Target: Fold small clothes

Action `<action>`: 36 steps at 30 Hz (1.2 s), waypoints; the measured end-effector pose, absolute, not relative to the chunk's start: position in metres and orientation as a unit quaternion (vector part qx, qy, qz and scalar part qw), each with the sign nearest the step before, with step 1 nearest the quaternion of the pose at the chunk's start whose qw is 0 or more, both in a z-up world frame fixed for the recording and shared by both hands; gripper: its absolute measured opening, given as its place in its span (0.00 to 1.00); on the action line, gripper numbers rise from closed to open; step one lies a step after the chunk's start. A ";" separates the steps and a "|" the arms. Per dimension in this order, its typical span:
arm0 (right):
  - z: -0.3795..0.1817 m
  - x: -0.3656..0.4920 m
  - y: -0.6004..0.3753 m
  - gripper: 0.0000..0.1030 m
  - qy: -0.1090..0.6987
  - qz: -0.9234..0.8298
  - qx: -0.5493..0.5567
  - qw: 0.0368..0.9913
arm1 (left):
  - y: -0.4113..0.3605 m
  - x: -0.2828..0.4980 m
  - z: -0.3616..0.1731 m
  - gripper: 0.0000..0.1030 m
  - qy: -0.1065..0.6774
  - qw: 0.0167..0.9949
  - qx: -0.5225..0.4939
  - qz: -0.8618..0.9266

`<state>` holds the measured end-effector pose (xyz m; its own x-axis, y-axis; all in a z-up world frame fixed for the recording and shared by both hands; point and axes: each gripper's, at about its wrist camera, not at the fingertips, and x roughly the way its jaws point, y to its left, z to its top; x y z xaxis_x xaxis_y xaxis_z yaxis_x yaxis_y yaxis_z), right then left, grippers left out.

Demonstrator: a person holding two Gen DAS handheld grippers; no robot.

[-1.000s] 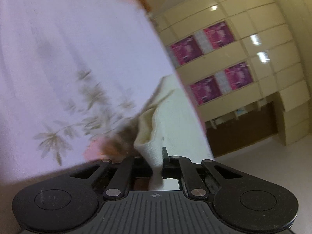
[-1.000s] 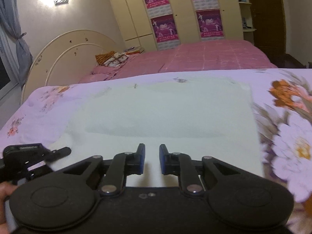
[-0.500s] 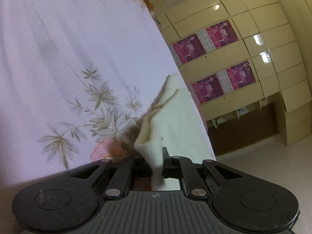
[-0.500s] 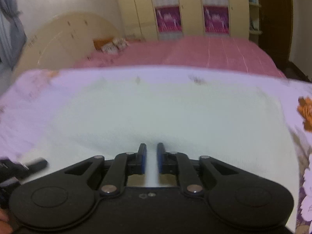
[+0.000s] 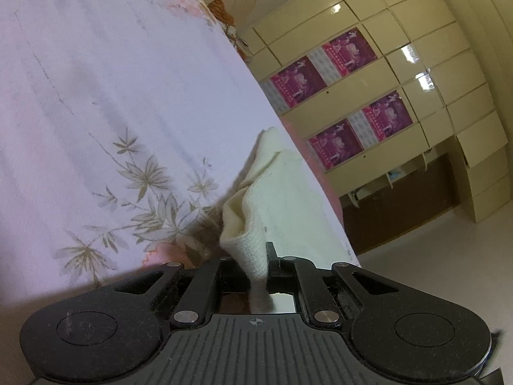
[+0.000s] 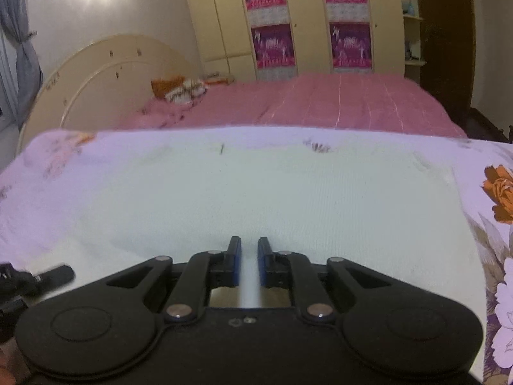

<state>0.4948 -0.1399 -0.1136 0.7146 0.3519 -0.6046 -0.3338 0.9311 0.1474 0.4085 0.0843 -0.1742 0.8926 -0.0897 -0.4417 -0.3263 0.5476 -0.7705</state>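
While both grippers pinch one cream knit cloth (image 6: 256, 199), left gripper (image 5: 256, 264) and right gripper (image 6: 249, 264) each clamp its near edge.

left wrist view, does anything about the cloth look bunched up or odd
Yes. The cream cloth is pinched at its near edge in the left gripper, so that part stands up in a crumpled ridge off the flowered sheet. In the right wrist view the rest of it lies flat, its near edge between the right gripper's fingers.
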 end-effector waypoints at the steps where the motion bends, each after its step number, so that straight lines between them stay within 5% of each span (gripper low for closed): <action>1: -0.120 0.499 -0.139 0.08 0.346 0.180 0.010 0.921 | 0.083 0.408 -0.170 0.07 0.218 0.854 -0.468 0.066; 13: -0.121 0.501 -0.165 0.09 0.350 0.197 0.091 0.911 | 0.009 0.456 -0.067 0.07 0.272 0.926 -0.246 -0.093; 21: -0.101 0.481 -0.288 0.26 0.293 0.136 0.268 0.908 | -0.091 0.490 -0.054 0.07 0.340 0.913 -0.116 -0.192; 23: -0.104 0.476 -0.322 0.37 0.294 0.128 0.312 0.894 | -0.118 0.491 -0.066 0.08 0.367 0.897 -0.103 -0.224; 24: -0.106 0.473 -0.335 0.41 0.293 0.126 0.329 0.889 | -0.130 0.487 -0.068 0.27 0.375 0.893 -0.091 -0.232; 25: -0.108 0.470 -0.348 0.46 0.290 0.125 0.346 0.883 | -0.140 0.477 -0.070 0.61 0.376 0.889 -0.078 -0.248; 26: -0.110 0.468 -0.357 0.47 0.289 0.123 0.357 0.880 | -0.143 0.467 -0.067 0.70 0.364 0.891 -0.081 -0.260; 36: -0.110 0.480 -0.343 0.47 0.291 0.199 0.374 0.858 | 0.016 0.465 -0.057 0.72 0.311 0.920 -0.224 -0.078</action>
<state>0.4804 -0.3432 -0.1104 0.7507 0.5599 -0.3508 -0.1245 0.6413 0.7571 0.4655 0.0157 -0.0573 0.7946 -0.2825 -0.5374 0.0035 0.8873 -0.4613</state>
